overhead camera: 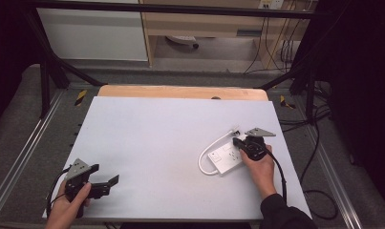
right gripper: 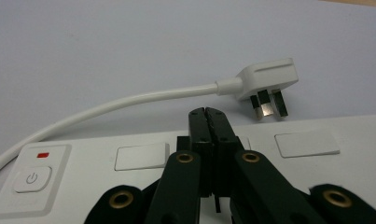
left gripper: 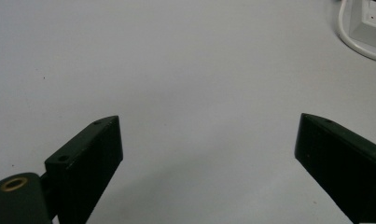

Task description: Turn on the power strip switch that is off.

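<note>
White and nearly bare, the tabletop [overhead camera: 156, 143] carries one landmark, a white power strip [overhead camera: 225, 158] lying toward our right side, with its cord [overhead camera: 210, 148] looping out from the end nearest the switch [right gripper: 32, 178] and curling back to a three-pin plug [right gripper: 267, 84] that lies loose just beyond the strip's far edge. Our right gripper [right gripper: 208, 114] hovers directly over the strip, jaws pressed together with nothing between them, the tips pointing across the strip toward the plug. Our left gripper [overhead camera: 106, 183] waits well away from the strip, near the tabletop's front corner, its jaws spread wide apart and empty.

We judge the main risk to be the closed jaws: they must part before reaching the plug, or they will merely shove it away. The plug is small and smooth, so a pinch on its angled body could squirt it sideways. Pulling it could also drag the light strip, since nothing steadies it.
</note>
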{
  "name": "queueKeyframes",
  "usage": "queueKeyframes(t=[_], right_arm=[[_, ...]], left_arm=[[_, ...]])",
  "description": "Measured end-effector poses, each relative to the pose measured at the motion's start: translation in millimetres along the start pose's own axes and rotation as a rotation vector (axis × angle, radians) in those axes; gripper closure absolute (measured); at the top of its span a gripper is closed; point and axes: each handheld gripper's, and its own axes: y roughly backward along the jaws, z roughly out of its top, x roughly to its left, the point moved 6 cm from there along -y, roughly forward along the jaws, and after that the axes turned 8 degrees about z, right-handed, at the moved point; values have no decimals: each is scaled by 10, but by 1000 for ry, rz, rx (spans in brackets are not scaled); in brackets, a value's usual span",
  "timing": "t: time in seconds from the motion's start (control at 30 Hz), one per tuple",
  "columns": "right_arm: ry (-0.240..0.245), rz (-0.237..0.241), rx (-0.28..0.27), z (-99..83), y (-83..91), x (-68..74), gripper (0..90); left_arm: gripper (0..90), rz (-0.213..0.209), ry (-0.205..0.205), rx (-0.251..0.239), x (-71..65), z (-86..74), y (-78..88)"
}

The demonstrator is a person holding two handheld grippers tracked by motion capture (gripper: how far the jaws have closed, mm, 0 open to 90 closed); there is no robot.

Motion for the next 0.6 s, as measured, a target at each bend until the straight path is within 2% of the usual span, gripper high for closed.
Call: queueKeyframes(t=[0.6], right_arm=[[-10, 3, -20, 28, 35, 9, 888]], left_arm=[[76, 0, 0, -2, 2, 2, 2]])
